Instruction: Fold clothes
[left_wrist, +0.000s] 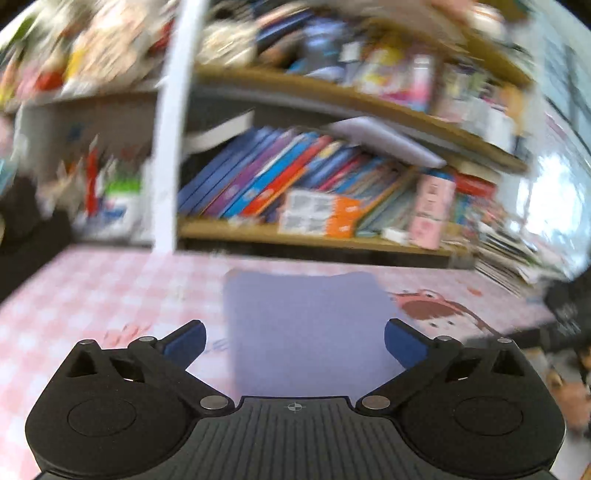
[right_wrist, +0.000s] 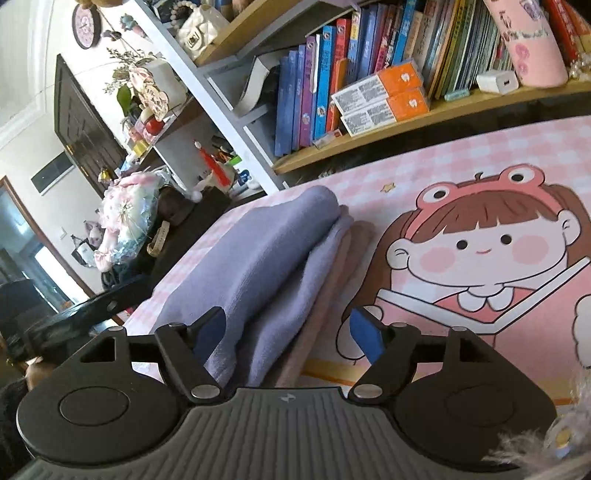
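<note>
A folded lavender cloth (left_wrist: 306, 325) lies flat on the pink checked table (left_wrist: 110, 288). In the right wrist view the lavender cloth (right_wrist: 266, 258) sits folded on top of a pale pink cloth (right_wrist: 332, 280). My left gripper (left_wrist: 294, 343) is open and empty, above the near edge of the cloth, its blue pads on either side. My right gripper (right_wrist: 288, 332) is open and empty, its jaws astride the near end of the folded stack. The left wrist view is blurred by motion.
A bookshelf (right_wrist: 369, 74) full of books and boxes stands along the table's far edge. A white shelf post (left_wrist: 173, 147) rises at the back left. The table mat shows a cartoon girl (right_wrist: 480, 251). Dark furniture and flowers (right_wrist: 125, 221) stand at the left.
</note>
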